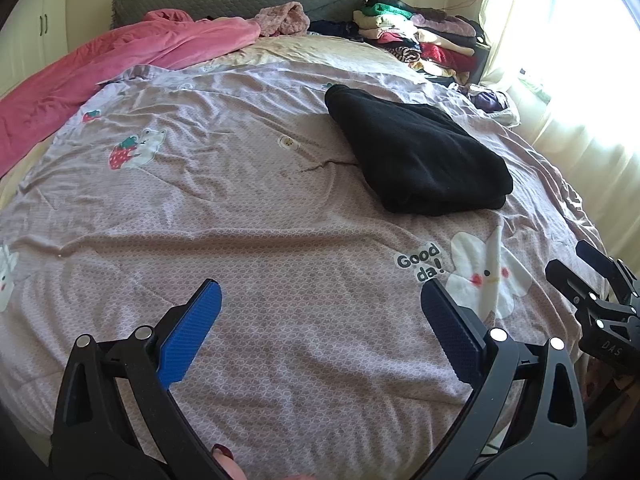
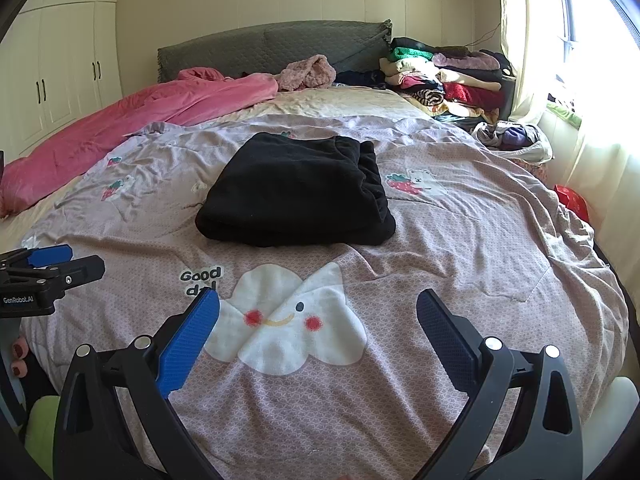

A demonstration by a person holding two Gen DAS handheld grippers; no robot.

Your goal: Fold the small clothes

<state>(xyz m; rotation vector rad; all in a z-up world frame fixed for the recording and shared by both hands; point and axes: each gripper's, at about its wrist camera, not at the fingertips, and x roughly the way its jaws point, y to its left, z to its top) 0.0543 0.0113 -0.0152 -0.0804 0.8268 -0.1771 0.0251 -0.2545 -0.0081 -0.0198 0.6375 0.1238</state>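
Item: black fleece garment (image 2: 296, 192), folded into a thick, roughly rectangular bundle with stacked layers showing along its near edge. It lies flat on the middle of the bed, on the mauve patterned quilt cover (image 2: 460, 248), just beyond the printed white cloud face (image 2: 280, 320) and the "Good da!" lettering (image 2: 200, 280). In the left wrist view the same bundle (image 1: 416, 152) sits to the right of centre. Nothing touches it.

Right gripper (image 2: 318, 336): black frame, blue textured pads, fingers spread wide and holding nothing. It hovers over the near part of the quilt, above the cloud print, well short of the garment.

Left gripper (image 1: 320, 328): same build, fingers likewise spread wide and empty, over bare quilt to the left of the cloud print (image 1: 488, 276). It also appears at the left edge of the right wrist view (image 2: 52, 264); the right gripper shows at the right edge of the left wrist view (image 1: 588, 280).

Surroundings:
- Pink plush blanket (image 2: 140, 120), bunched along the left side of the bed.
- Small pale pink fuzzy garment (image 2: 308, 72), crumpled near the headboard.
- Grey quilted headboard (image 2: 272, 44).
- Stack of assorted folded clothes (image 2: 444, 76), at the far right corner by the headboard.
- Loose heap of purple and grey clothing (image 2: 512, 140), at the bed's right edge.
- Pale sunlit curtain (image 2: 592, 140), right side.
- White wardrobe doors (image 2: 60, 72), far left.
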